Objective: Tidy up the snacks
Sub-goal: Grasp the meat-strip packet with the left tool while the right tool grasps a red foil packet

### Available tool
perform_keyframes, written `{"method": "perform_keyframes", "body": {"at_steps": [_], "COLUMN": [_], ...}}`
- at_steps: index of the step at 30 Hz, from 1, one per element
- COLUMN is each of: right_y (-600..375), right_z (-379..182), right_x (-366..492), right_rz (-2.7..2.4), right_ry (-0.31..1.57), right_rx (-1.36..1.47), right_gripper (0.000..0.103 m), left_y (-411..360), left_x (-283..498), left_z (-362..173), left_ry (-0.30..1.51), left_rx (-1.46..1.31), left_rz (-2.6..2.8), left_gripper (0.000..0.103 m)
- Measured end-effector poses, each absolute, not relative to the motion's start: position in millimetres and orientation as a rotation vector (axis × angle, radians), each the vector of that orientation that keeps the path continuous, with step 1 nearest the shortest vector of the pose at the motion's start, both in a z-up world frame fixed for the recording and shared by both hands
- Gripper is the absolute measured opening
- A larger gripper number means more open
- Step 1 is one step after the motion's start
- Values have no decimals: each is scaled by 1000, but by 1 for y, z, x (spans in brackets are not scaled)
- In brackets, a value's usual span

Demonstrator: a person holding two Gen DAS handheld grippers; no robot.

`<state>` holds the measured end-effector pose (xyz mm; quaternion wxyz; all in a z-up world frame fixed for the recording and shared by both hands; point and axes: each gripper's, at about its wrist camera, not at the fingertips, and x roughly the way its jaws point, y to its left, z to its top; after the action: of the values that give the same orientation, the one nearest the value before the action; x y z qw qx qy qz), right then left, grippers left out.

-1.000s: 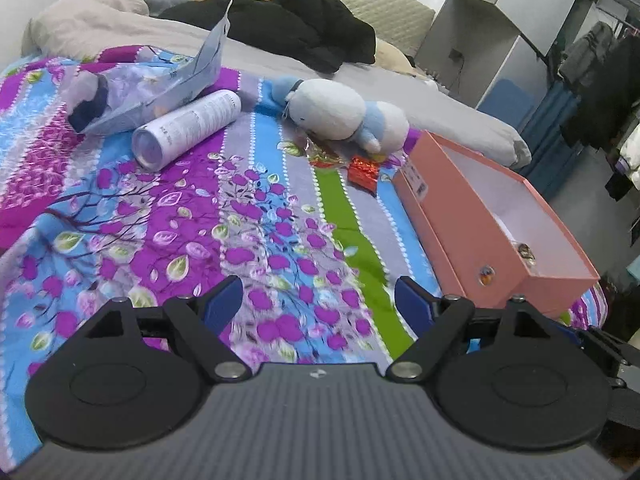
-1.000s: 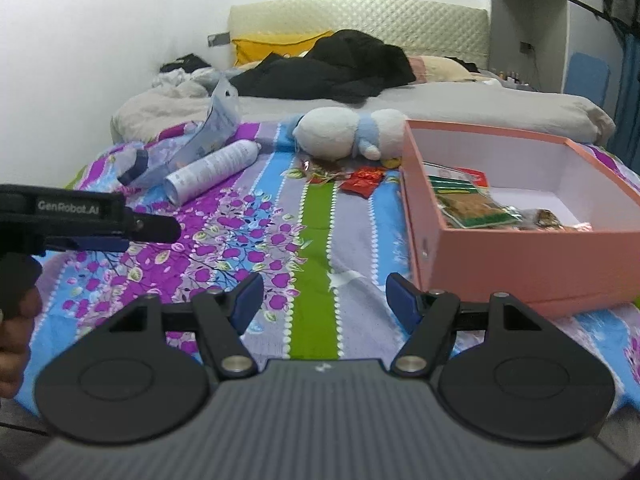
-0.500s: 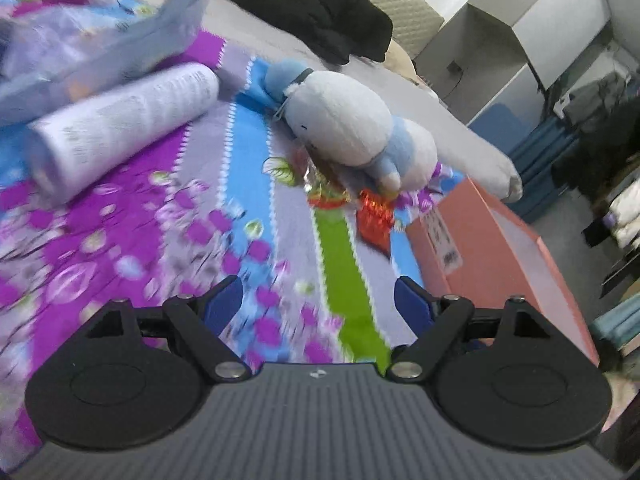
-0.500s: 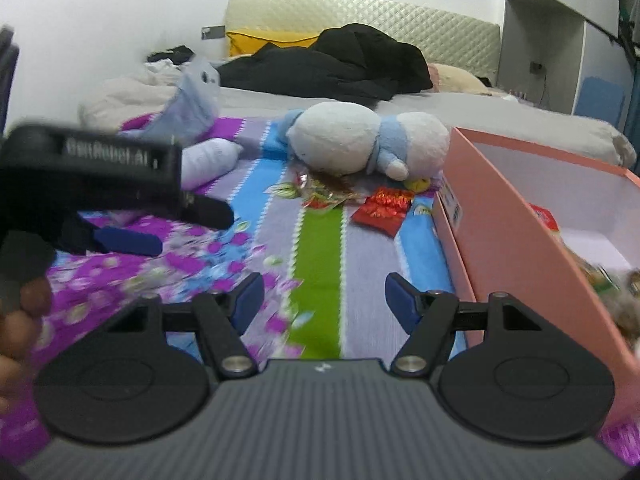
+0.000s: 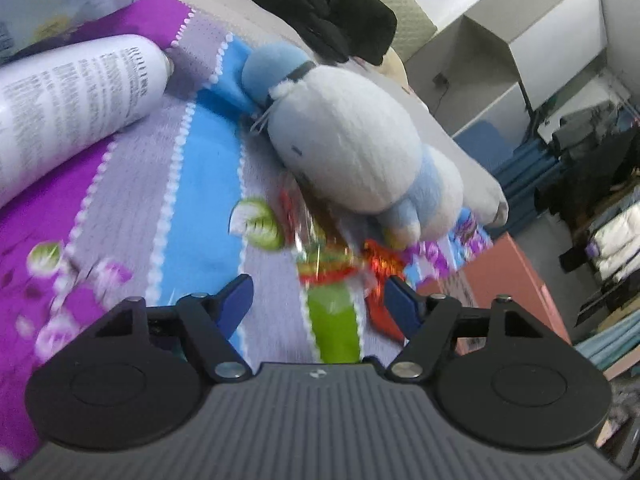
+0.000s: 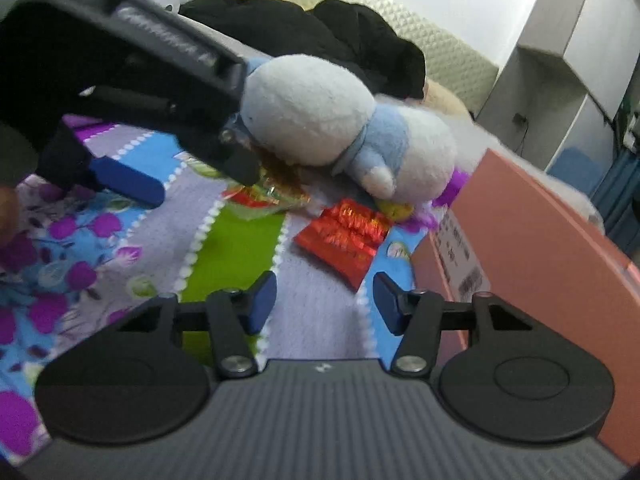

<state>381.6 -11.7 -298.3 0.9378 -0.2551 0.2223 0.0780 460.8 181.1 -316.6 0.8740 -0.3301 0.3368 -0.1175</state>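
Both hand-held grippers (image 5: 318, 294) (image 6: 325, 294) nearer red snack packet (image 6: 344, 238) | jaws closing, empty | writing unreadable

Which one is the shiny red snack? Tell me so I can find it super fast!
Find the big white and blue plush toy lying on the flowery bedspread. Just in front of it, beside the pink box, lies the shiny red snack. It is flat, crinkly foil and all red, unlike the clear wrapper to its left.
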Motion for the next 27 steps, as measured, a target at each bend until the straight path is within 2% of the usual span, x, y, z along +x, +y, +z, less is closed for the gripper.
{"method": "perform_keyframes", "body": {"at_steps": [2,3,5,7,10,12,14,18,22,27], "right_y": [-8,-7,-4,-3,-1,0,0,-1,-5,-4], "right_z": [-298,-298,-299,-299,-300,-301,-302,-300,-292,-280], "right_x": [389,392,399,404,407,409,410,409,401,377], "right_rz": [159,159,153,156,155,162,168,196,224,262], "right_ry": [450,450,460,463,461,463,469,481,479,460], "right_rx": [-543,-545,-559,-566,-592,-594,-597,-590,-590,-606], "right_gripper": [55,52,41,37,37,30,16,8,5,3], "left_y": [183,184,185,183,182,180,176,170,174,179], "left_x": [477,483,498,511,526,533,537,542,536,510], "left_z": [-319,-319,-319,-321,-327,-328,-328,-328,-329,-326], "left_ry": [718,717,720,728,737,738,742,767,764,783], "left_rx": [-696,-700,-707,-709,-768,-783,-762,-715,-749,-792], "left_rz": [-235,-231,-233,-240,-247,-238,-224,-177,-187,-188], "left_gripper": [66,65,65,65,65,65,59,28,18,13]}}
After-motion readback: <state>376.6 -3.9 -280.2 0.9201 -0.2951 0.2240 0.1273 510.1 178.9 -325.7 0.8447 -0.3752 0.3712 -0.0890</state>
